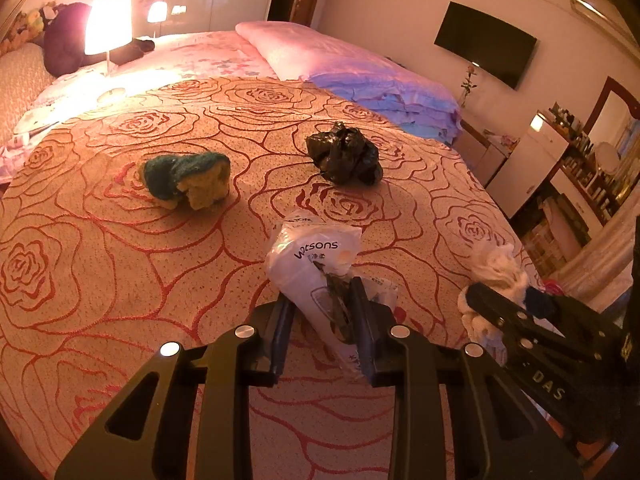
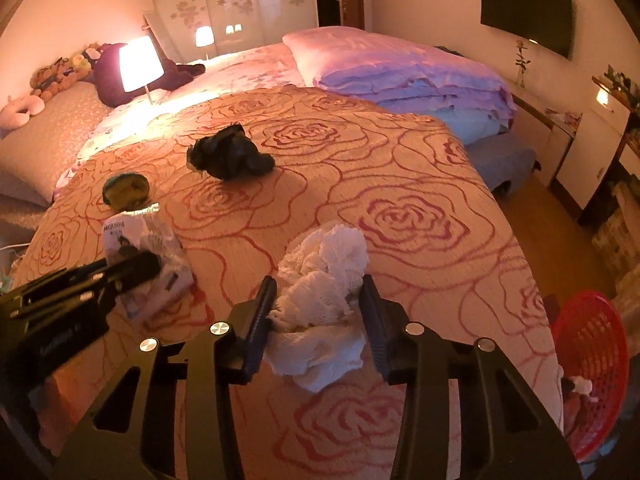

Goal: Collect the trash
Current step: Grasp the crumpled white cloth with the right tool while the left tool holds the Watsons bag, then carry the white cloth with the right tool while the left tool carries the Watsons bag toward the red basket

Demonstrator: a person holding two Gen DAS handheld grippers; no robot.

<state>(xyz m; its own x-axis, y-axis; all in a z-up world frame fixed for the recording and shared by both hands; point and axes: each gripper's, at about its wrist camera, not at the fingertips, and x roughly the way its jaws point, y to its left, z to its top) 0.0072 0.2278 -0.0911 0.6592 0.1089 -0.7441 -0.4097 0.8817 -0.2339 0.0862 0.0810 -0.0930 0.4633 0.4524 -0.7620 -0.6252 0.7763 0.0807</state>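
In the left wrist view, the left gripper (image 1: 323,312) sat low over a bedspread (image 1: 100,280) patterned with red roses. Its two fingers (image 1: 362,320) were drawn in narrow against a white plastic packet (image 1: 316,264) printed with "watsons", which stood between them with its lower end on the cloth. Beyond it lay a green and yellow sponge (image 1: 188,180) to the left and a crumpled black bag (image 1: 344,154) to the right, well apart from each other. At the right edge the right gripper (image 1: 520,312) reached in beside a white rag (image 1: 500,268). A lit lamp (image 1: 108,24) stood at the far left and a dark screen (image 1: 486,42) hung on the wall.

In the right wrist view, the right gripper (image 2: 318,304) straddled the white rag (image 2: 320,292), one finger (image 2: 374,312) on each side of the bunched cloth; the left finger touched it, but I could not tell whether the right one did, so a firm hold was not certain. The rag lay on the bedspread (image 2: 400,216) near its front edge. The left gripper (image 2: 132,268) showed at the left, on the plastic packet (image 2: 160,240). The sponge (image 2: 126,190) and black bag (image 2: 230,154) lay farther back. A red basket (image 2: 592,352) stood low at the right, off the bed's side, with folded bedding (image 2: 400,76) behind.
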